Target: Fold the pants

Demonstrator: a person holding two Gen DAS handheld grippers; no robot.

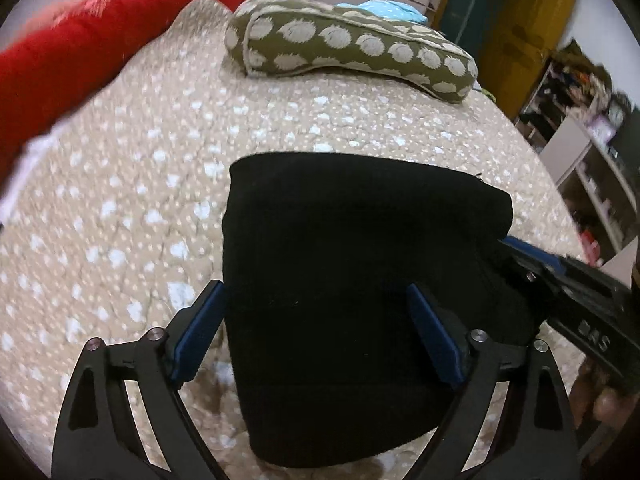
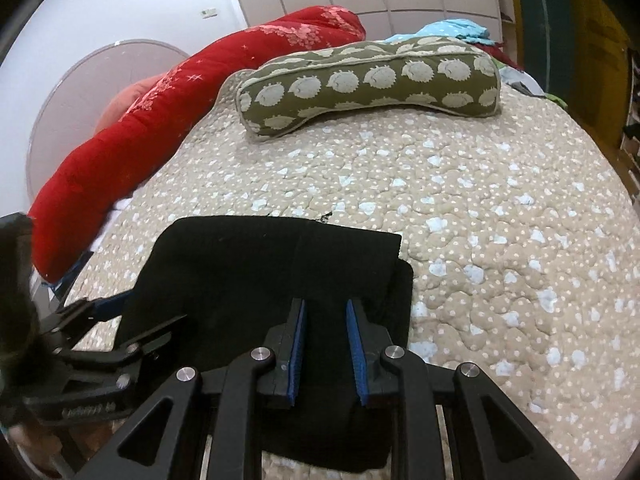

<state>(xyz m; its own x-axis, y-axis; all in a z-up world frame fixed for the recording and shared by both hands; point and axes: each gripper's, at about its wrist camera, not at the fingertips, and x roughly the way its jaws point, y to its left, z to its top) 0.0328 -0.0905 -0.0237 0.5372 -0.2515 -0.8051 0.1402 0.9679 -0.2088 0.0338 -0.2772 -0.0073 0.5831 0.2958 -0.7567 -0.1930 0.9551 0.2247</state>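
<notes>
Fingers on my left gripper (image 1: 316, 332) stand wide apart, the blue pads either side of the black pants (image 1: 360, 288) with cloth lying between them; nothing is pinched there. My right gripper (image 2: 326, 350) has its fingers drawn much closer, with a narrow gap left and dark cloth showing in that gap. I cannot tell whether the pads actually bite the fabric or only hover over it.

From the left wrist I see the pants (image 2: 276, 276) folded into a compact dark block on the bed (image 1: 132, 208), sitting near the edge closest to me. One upper corner of the top layer sits a little offset from the layer beneath, seen best from the right wrist. The right gripper (image 1: 568, 296) comes in from the right side of the left view, its tip at the edge of the cloth. From the right wrist, the left gripper (image 2: 104, 320) reaches in from the left and meets the opposite edge of the pants.

Further up the bed (image 2: 500, 220), well apart from the pants, a green pillow (image 2: 372, 84) with pale round shapes lies across the spotted cover. A red quilt (image 2: 168, 120), rolled long, runs along the far left side, and some light blue cloth (image 2: 452, 28) shows behind the pillow (image 1: 352, 48).
</notes>
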